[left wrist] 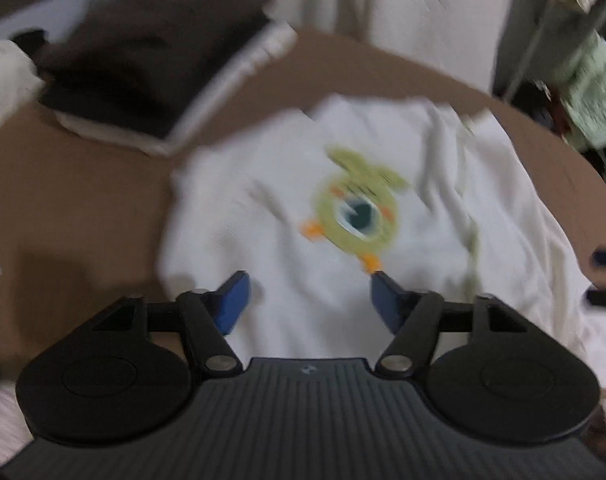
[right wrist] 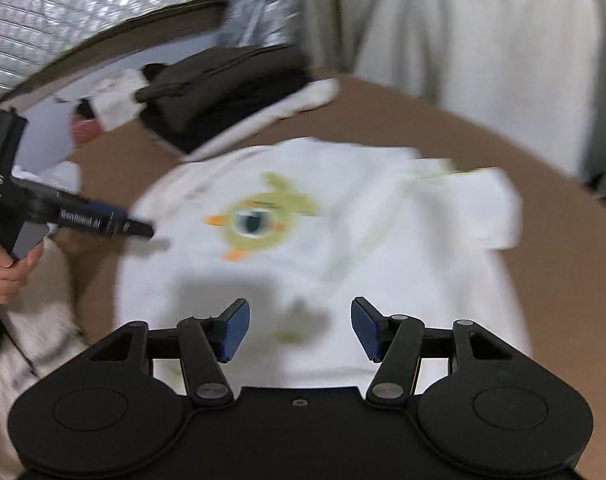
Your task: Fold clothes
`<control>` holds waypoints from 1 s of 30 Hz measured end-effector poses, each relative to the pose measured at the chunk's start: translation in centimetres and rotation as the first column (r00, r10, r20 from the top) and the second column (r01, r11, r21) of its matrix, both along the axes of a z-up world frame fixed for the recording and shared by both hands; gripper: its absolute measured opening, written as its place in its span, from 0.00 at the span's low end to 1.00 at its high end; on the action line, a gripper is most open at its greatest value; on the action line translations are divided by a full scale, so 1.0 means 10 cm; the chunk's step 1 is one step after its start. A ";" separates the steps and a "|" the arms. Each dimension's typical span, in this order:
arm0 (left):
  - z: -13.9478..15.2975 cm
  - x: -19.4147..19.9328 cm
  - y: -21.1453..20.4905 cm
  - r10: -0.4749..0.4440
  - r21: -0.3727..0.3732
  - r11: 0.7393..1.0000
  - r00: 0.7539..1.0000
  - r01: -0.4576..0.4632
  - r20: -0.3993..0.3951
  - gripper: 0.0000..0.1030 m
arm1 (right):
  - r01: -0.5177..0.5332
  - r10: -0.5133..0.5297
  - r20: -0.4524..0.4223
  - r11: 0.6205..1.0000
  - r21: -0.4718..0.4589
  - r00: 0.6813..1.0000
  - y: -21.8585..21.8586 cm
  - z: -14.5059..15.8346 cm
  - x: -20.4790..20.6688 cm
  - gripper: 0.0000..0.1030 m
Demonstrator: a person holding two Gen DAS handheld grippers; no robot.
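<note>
A white T-shirt [right wrist: 323,248] with a green one-eyed cartoon print [right wrist: 259,220] lies spread on the brown tabletop [right wrist: 503,144], and it is the thing to go by here. Just beyond the shirt's far left corner sits a stack of folded clothes [right wrist: 223,96], dark brown pieces on top of pale ones, its lower edge touching or nearly touching the shirt; the blur keeps me from saying which. To the left of the shirt a hand [right wrist: 7,272] grips the handle of the left gripper [left wrist: 307,300], whose dark snout reaches in over the shirt's left edge. Seen from its own camera, that gripper hangs over the near part of the shirt with its blue pads spread apart and nothing between them. The right gripper [right wrist: 299,328] hovers over the shirt's near hem, its blue pads likewise parted and empty. Behind the shirt pale curtains [right wrist: 483,40] hang close to the table's far edge. Far off to the left of the shirt is a quilted silver sheet [right wrist: 83,0]. To the shirt's right, past the table's edge, a pale green cloth [left wrist: 591,88] hangs among clutter. Both views are smeared.
</note>
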State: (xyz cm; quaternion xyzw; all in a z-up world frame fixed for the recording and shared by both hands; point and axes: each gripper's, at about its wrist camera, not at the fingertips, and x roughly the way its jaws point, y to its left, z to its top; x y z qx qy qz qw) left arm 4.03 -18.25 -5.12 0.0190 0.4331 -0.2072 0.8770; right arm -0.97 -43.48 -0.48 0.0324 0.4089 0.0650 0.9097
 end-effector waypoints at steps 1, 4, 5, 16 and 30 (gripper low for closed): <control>0.00 0.09 0.07 0.025 0.025 0.999 1.000 -0.025 0.019 0.80 | -0.028 0.028 -0.003 0.999 0.025 1.000 0.14 -0.07 0.09 0.60; -0.12 0.51 0.15 0.116 0.095 0.989 0.993 -0.116 0.002 0.81 | -0.099 0.098 0.022 0.992 0.078 0.995 0.45 -0.29 0.30 0.60; -0.19 0.66 0.15 0.129 0.105 0.986 0.992 -0.128 -0.005 0.81 | -0.105 0.102 0.039 0.991 0.083 0.994 0.53 -0.36 0.35 0.60; -1.05 1.31 0.10 0.148 0.024 0.989 0.981 -0.146 -0.126 0.90 | -0.085 0.098 -0.053 0.975 0.204 0.994 0.66 -1.08 0.43 0.60; -0.47 0.30 -0.37 -0.297 -0.331 0.896 0.954 0.296 0.049 0.03 | 0.018 0.012 -0.115 0.965 0.261 0.993 0.23 -1.10 0.30 0.60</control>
